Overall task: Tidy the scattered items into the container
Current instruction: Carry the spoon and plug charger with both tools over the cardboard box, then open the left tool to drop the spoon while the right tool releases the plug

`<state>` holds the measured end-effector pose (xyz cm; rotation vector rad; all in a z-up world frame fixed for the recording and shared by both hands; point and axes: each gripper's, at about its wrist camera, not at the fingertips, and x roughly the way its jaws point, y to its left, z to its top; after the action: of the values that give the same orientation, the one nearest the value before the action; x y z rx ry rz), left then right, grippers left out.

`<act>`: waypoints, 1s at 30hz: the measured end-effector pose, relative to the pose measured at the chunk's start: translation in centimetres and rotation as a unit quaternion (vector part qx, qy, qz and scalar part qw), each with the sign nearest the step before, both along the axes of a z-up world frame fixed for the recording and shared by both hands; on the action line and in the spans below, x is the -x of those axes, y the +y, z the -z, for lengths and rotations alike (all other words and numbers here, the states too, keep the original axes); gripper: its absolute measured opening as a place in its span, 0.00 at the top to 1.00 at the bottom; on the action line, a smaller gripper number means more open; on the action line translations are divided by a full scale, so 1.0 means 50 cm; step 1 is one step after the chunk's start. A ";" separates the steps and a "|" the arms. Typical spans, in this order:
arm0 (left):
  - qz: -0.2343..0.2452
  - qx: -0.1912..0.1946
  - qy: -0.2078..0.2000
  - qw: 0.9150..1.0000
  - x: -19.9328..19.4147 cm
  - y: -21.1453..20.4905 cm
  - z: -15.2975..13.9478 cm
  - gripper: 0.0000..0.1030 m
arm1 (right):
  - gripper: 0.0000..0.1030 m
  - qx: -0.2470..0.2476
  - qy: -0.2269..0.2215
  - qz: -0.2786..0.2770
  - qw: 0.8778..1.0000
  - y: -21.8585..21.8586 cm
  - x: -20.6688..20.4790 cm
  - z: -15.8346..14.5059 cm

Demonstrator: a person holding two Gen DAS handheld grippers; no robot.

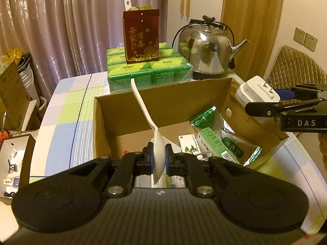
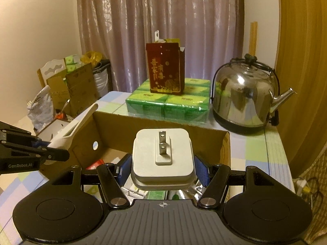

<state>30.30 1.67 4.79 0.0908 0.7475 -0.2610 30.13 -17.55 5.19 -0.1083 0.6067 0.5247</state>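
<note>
My left gripper (image 1: pixel 159 156) is shut on the bowl of a white plastic spoon (image 1: pixel 143 110), whose handle sticks up and away over the open cardboard box (image 1: pixel 163 100). My right gripper (image 2: pixel 162 168) is shut on a white plug adapter (image 2: pixel 162 153), prongs facing forward, held above the near part of the same box (image 2: pixel 143 122). In the left wrist view the adapter (image 1: pixel 256 92) and right gripper hang over the box's right wall. In the right wrist view the spoon (image 2: pixel 75 126) and left gripper hover by the box's left wall. Green packets (image 1: pixel 231 140) and small cartons lie inside.
Behind the box sit a green pack of tissues (image 1: pixel 149 69) with a dark red carton (image 1: pixel 141 36) on top, and a steel kettle (image 1: pixel 206 47) to the right. Cluttered cardboard boxes (image 2: pixel 75 85) stand left of the checked table (image 1: pixel 67 110); curtains hang behind.
</note>
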 end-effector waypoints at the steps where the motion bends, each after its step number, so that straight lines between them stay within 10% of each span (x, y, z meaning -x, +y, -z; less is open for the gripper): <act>1: 0.000 0.000 0.001 1.000 -0.003 -0.001 0.002 0.93 | 0.40 0.000 0.001 0.000 1.000 0.000 -0.002 0.002; 30: -0.005 0.000 0.004 1.000 -0.040 -0.009 0.016 0.93 | 0.40 0.001 0.001 0.002 1.000 0.008 -0.016 0.007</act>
<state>32.31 1.21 3.99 0.0850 0.7561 -0.2517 30.93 -17.15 4.84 -0.1092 0.6100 0.5200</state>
